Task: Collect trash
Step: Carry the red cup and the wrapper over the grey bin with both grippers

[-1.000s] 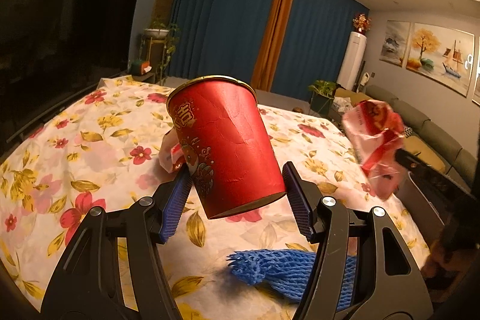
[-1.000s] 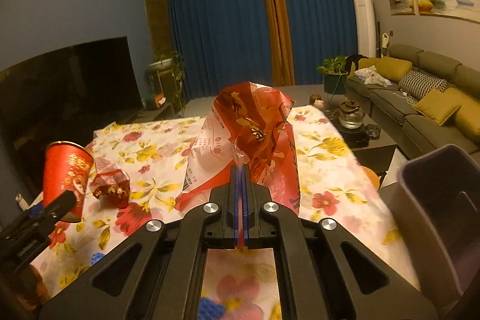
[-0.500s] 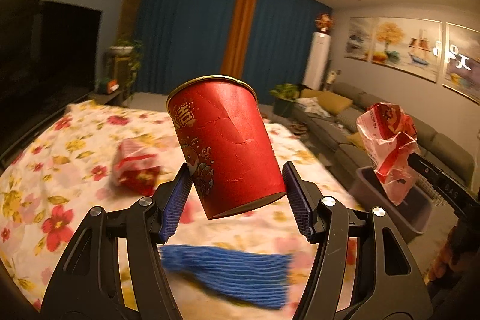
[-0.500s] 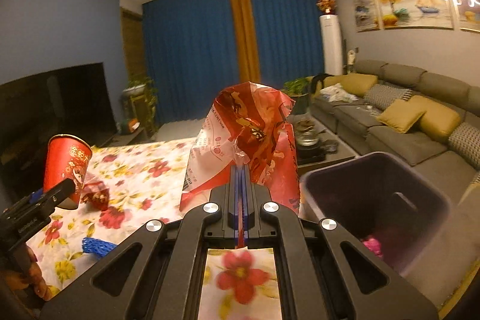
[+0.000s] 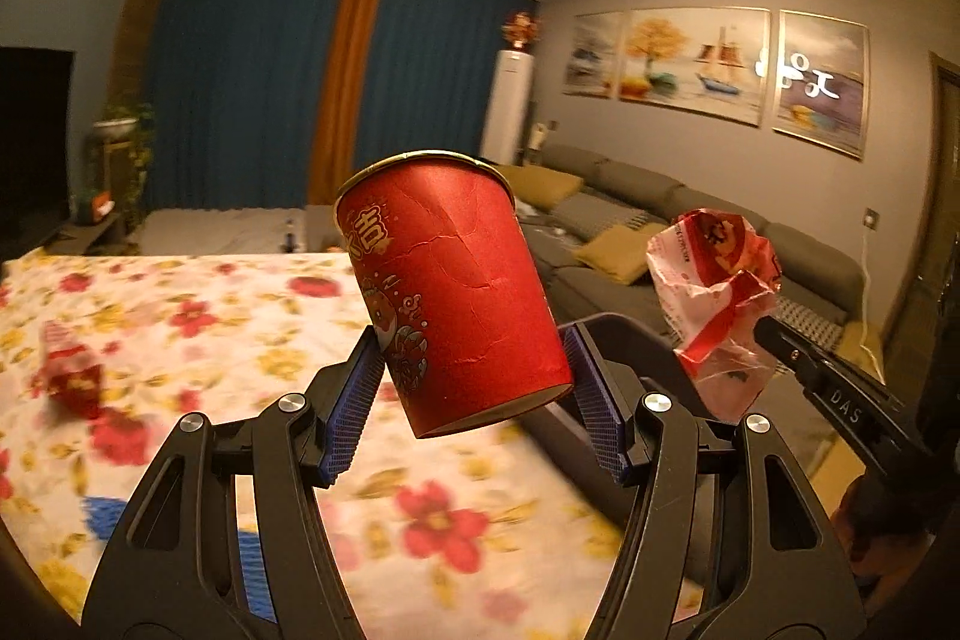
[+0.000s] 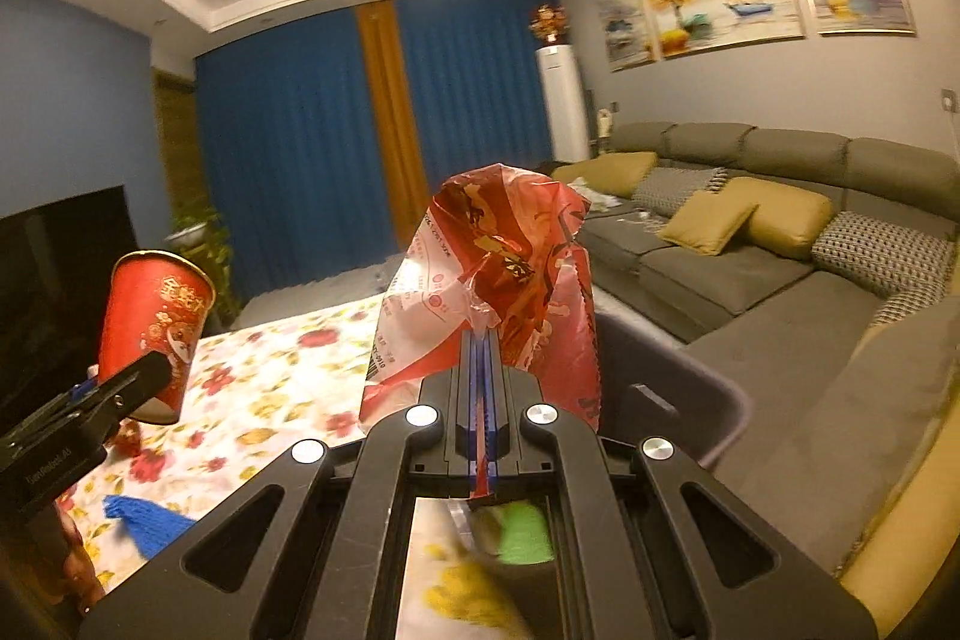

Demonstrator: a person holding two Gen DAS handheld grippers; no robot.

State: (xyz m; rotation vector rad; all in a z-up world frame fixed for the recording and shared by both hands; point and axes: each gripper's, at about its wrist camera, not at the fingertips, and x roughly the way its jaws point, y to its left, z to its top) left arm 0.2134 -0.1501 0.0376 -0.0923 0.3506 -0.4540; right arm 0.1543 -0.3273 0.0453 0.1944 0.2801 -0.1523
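My left gripper point(image 5: 474, 400) is shut on a red paper cup point(image 5: 450, 298) with gold print, held tilted in the air over the table's right edge. The cup also shows at the left of the right wrist view point(image 6: 153, 328). My right gripper point(image 6: 480, 370) is shut on a crumpled red and white plastic wrapper point(image 6: 492, 280), held above a dark grey bin point(image 6: 678, 388) beside the table. The wrapper shows at the right of the left wrist view point(image 5: 714, 292), with the bin point(image 5: 624, 346) behind the cup.
A table with a floral cloth point(image 5: 180, 316) carries a red crumpled wrapper point(image 5: 72, 376) and a blue foam net point(image 6: 144, 520). Green trash point(image 6: 525, 532) lies in the bin. A grey sofa point(image 6: 780, 268) with yellow cushions runs along the right wall.
Both grippers have swung right, away from the table's middle and toward the bin. The bin now lies under the wrapper, and the cup has come to the table's right edge. Both grips are unchanged.
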